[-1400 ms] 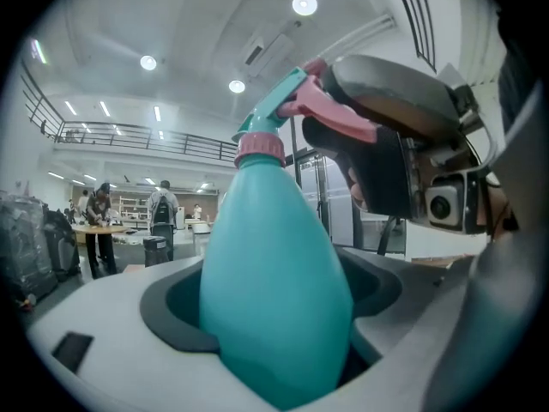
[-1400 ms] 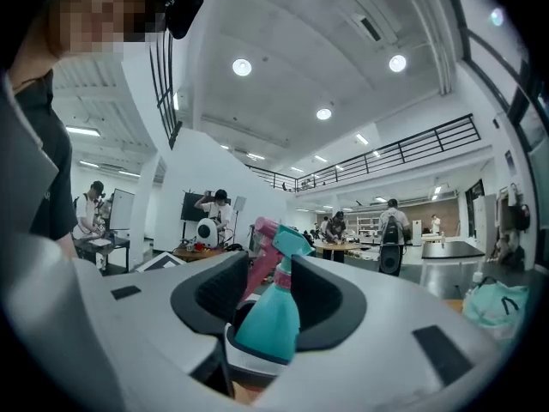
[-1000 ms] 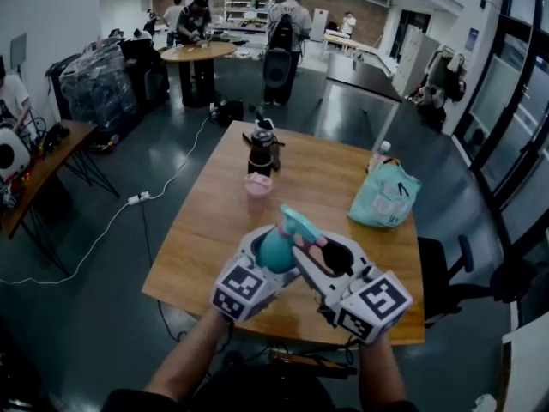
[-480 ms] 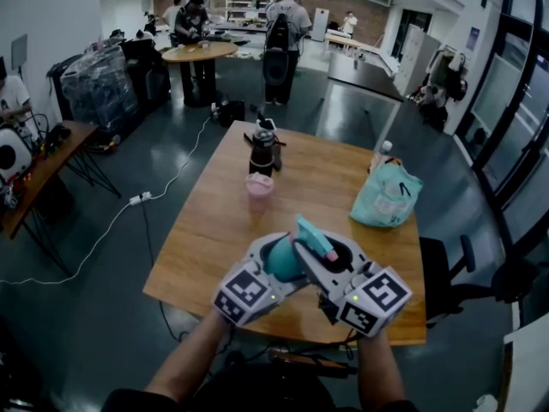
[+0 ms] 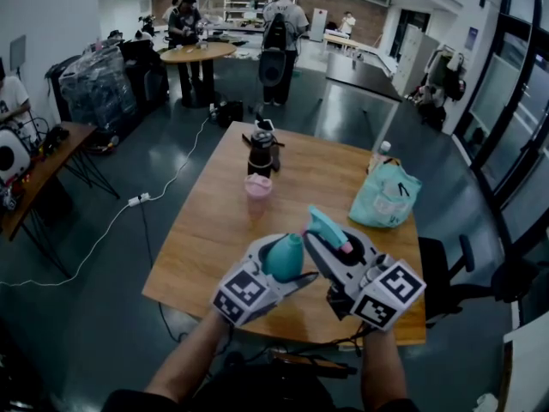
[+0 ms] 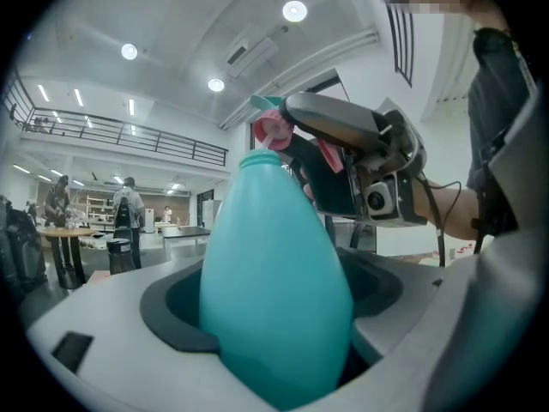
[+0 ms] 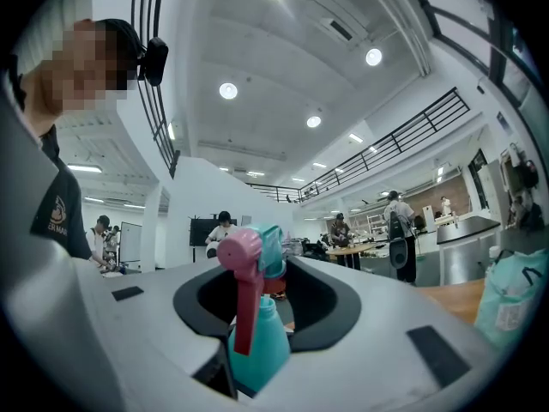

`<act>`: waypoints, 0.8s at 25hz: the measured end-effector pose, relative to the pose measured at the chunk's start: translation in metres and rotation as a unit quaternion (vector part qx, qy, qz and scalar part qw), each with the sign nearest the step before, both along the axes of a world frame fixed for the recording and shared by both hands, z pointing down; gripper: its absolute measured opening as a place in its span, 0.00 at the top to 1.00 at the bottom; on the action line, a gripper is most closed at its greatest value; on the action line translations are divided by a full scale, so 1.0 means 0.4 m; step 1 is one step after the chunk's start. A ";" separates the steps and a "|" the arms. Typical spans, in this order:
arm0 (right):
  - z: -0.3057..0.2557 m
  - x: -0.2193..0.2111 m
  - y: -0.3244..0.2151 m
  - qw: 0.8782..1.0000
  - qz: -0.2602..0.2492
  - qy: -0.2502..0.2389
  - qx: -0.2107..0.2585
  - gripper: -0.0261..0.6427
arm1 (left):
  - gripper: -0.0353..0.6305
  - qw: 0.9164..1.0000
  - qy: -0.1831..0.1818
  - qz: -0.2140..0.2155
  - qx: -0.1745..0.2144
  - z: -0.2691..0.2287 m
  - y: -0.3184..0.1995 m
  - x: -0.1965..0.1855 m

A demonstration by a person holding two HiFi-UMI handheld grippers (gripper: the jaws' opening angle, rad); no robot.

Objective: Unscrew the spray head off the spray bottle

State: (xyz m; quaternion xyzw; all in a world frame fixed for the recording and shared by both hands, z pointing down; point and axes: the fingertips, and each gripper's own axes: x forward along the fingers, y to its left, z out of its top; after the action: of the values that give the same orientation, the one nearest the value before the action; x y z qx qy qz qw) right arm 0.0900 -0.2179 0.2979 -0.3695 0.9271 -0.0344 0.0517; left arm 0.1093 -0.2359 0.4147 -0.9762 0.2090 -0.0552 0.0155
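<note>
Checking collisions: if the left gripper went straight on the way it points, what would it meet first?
Past the teal plastic bottle the left gripper grips, probably the right gripper, whose jaws have just been closing on the pink-and-teal spray head; depth unclear.

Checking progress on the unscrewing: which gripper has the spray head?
The right gripper: its jaws, just closing further, grip the pink-triggered spray head, while the left gripper clamps only the teal bottle body.
</note>
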 end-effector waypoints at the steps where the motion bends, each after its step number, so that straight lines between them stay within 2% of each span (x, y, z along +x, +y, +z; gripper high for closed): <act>1: -0.008 0.006 -0.002 1.000 0.000 -0.004 0.002 0.76 | 0.31 1.000 -0.001 -0.002 -0.001 0.004 -0.004 -0.002; 20: -0.110 0.086 0.018 0.998 0.012 -0.051 0.033 0.76 | 0.31 0.999 -0.031 -0.040 -0.011 0.055 -0.057 -0.054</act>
State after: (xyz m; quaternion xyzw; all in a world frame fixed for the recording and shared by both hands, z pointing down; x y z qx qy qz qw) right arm 0.1246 -0.2106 0.2539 -0.3763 0.9195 -0.0221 0.1111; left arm 0.0878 -0.2587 0.4367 -0.9650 0.2467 -0.0886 0.0087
